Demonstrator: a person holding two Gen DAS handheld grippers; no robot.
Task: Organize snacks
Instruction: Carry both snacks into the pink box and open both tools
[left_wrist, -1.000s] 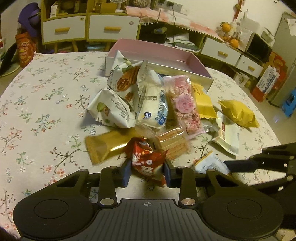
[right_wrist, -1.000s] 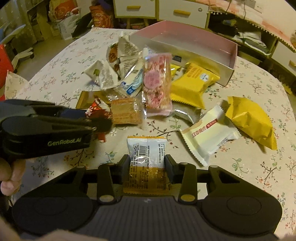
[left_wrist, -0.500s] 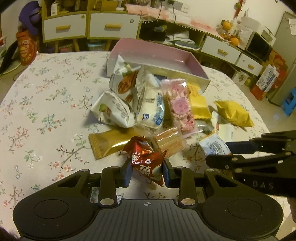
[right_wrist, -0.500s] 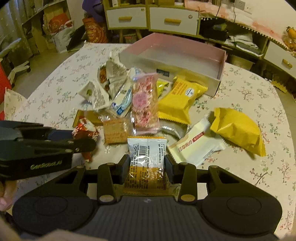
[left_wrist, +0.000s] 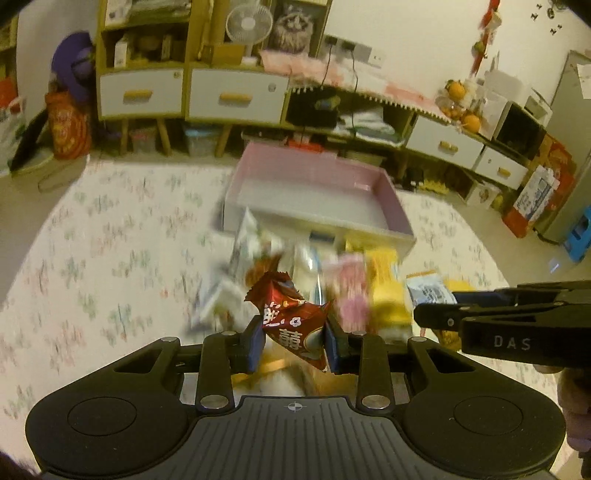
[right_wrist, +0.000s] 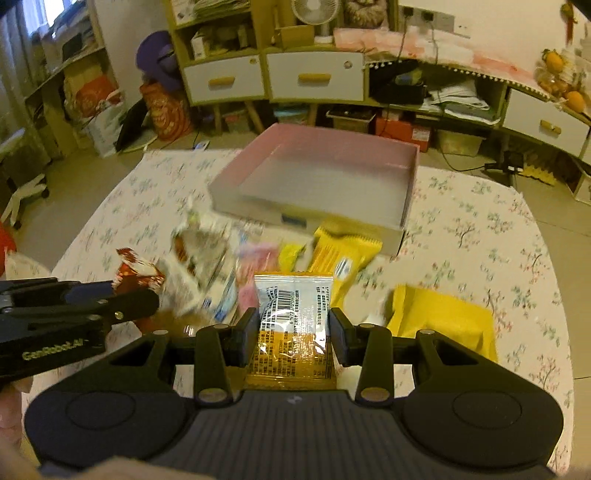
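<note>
My left gripper (left_wrist: 293, 334) is shut on a red candy packet (left_wrist: 291, 317) and holds it above the snack pile. My right gripper (right_wrist: 293, 328) is shut on a white-and-orange snack packet (right_wrist: 293, 325), also lifted off the table. The pink open box (left_wrist: 314, 192) stands beyond the pile; it also shows in the right wrist view (right_wrist: 317, 177) and looks empty. The right gripper appears at the right of the left wrist view (left_wrist: 436, 314), the left gripper at the left of the right wrist view (right_wrist: 125, 299).
A blurred pile of snacks (right_wrist: 207, 269) lies before the box on the floral tablecloth (right_wrist: 480, 221). Yellow packets (right_wrist: 443, 317) lie to the right. Cabinets with drawers (left_wrist: 236, 96) stand behind the table.
Both grippers have risen from the table with their packets and moved toward the pink box. The view now looks more level at the room.
</note>
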